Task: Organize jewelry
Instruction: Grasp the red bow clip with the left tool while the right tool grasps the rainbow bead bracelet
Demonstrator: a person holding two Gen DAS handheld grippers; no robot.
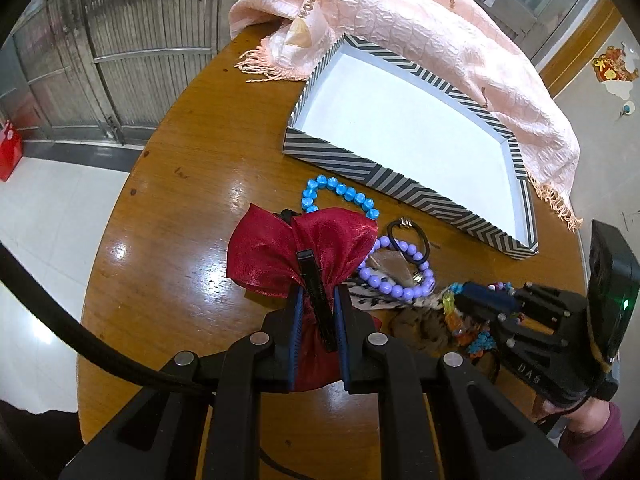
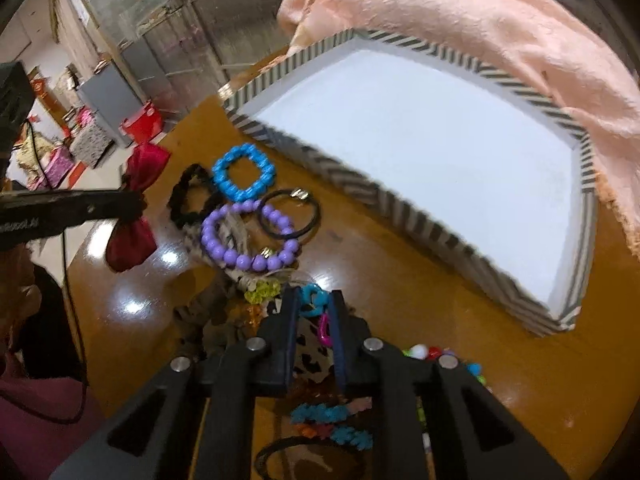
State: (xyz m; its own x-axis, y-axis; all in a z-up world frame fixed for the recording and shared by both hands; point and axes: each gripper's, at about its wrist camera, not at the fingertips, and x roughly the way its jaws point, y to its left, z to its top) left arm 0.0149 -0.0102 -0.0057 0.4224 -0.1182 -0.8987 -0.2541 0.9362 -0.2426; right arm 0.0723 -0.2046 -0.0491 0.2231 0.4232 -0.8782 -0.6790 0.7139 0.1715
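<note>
Right gripper [image 2: 314, 304] pinches a turquoise ring [image 2: 313, 299] over a jewelry heap; purple bracelet [image 2: 240, 240], blue bracelet [image 2: 243, 178], black tie [image 2: 289, 214] lie beside the striped tray [image 2: 360, 184].

A crinkled peach-pink fringed scarf [image 1: 420, 28] drapes across the far edge of the glossy brown wooden table [image 1: 168, 184].

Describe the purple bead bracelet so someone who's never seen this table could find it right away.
Start at the striped tray on the wooden table. In front of it lies a cluster of jewelry. The purple bead bracelet overlaps a black hair tie, unlike the blue bead bracelet lying nearer the tray.
</note>
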